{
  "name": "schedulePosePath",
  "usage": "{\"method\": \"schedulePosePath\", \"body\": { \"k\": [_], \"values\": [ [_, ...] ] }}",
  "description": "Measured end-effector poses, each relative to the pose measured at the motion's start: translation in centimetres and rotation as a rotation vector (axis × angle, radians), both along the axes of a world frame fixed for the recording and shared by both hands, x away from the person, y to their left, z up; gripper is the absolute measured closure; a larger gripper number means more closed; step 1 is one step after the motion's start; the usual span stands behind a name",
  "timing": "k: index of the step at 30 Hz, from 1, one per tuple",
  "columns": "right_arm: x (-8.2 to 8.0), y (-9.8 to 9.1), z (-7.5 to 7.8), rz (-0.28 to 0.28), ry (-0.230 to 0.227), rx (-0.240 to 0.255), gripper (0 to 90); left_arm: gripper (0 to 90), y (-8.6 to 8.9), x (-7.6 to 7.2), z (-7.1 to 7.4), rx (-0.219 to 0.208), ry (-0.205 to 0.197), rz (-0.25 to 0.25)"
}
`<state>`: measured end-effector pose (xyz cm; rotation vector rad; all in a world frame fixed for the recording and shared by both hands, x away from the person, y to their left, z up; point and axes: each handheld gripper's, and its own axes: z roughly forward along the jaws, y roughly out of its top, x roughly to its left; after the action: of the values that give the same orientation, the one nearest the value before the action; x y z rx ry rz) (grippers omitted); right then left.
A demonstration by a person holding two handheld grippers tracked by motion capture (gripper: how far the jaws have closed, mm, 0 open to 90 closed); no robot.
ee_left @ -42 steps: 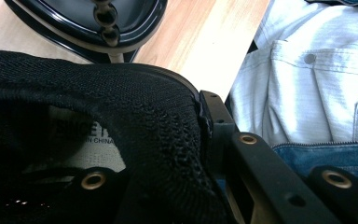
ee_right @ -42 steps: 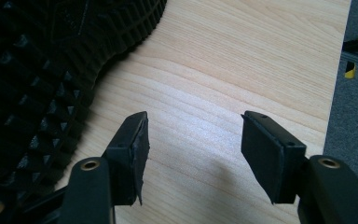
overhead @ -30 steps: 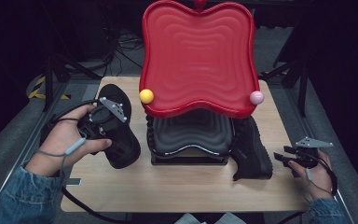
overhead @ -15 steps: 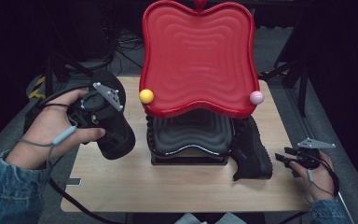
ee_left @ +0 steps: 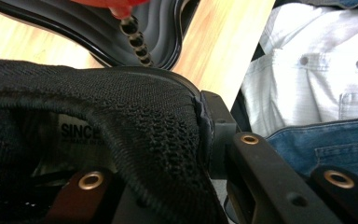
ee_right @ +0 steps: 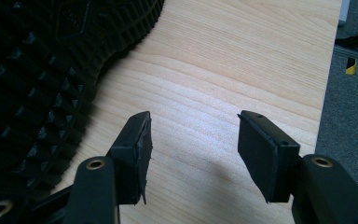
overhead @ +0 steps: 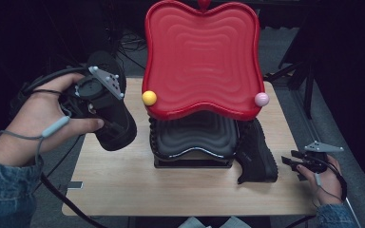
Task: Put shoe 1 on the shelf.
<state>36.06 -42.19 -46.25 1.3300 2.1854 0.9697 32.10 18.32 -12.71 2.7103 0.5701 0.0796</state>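
Note:
My left gripper point(overhead: 105, 118) holds a black mesh shoe point(overhead: 123, 135) in the air over the table's left edge. In the left gripper view its jaws are shut on the shoe's padded collar point(ee_left: 135, 121), one jaw inside the shoe and one outside. A second black shoe point(overhead: 256, 152) lies on its side on the table, against the right of the black ribbed base point(overhead: 195, 137). My right gripper point(overhead: 298, 164) rests low at the table's right edge, open point(ee_right: 193, 144) over bare wood, with the second shoe's studded sole point(ee_right: 37, 70) just to its left.
A big red apple-shaped shell point(overhead: 202, 57) stands tilted up over the black base, with a yellow ball point(overhead: 149, 98) and a pink ball point(overhead: 261, 99) at its lower corners. The wooden table point(overhead: 171, 190) has bare room in front. Cables lie on the floor behind.
The left gripper has lifted its shoe off the table, up and to the left. The right gripper has hardly moved.

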Motion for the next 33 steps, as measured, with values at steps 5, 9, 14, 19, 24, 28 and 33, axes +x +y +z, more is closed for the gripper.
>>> {"method": "schedulePosePath", "body": {
  "k": [5,9,14,19,24,28,33],
  "values": [
    [0.0,-0.1,0.0,-0.002,0.000,0.000,46.5,83.8,0.0,-0.2,1.6,0.011,-0.020,-0.006],
    [0.0,0.0,0.0,-0.002,0.003,0.001,46.7,83.9,-0.4,-0.7,2.6,0.042,-0.060,0.012],
    [0.0,0.0,0.0,-0.002,0.005,0.001,47.3,83.6,-0.8,-0.8,3.3,0.069,-0.103,0.017],
    [0.0,0.0,0.0,-0.002,0.002,-0.001,47.4,83.5,-1.1,-1.3,4.2,0.065,-0.125,-0.004],
    [-0.1,0.1,-0.1,0.004,0.006,-0.007,48.3,82.4,-1.9,-1.8,5.5,0.055,-0.168,-0.042],
    [-0.3,0.1,0.1,-0.001,0.003,0.000,48.6,82.3,-2.7,-1.9,6.3,0.073,-0.173,-0.047],
    [-0.7,-0.4,0.1,-0.010,0.000,0.008,49.0,82.3,-4.1,-1.8,7.3,0.086,-0.195,-0.095]
  ]
}}
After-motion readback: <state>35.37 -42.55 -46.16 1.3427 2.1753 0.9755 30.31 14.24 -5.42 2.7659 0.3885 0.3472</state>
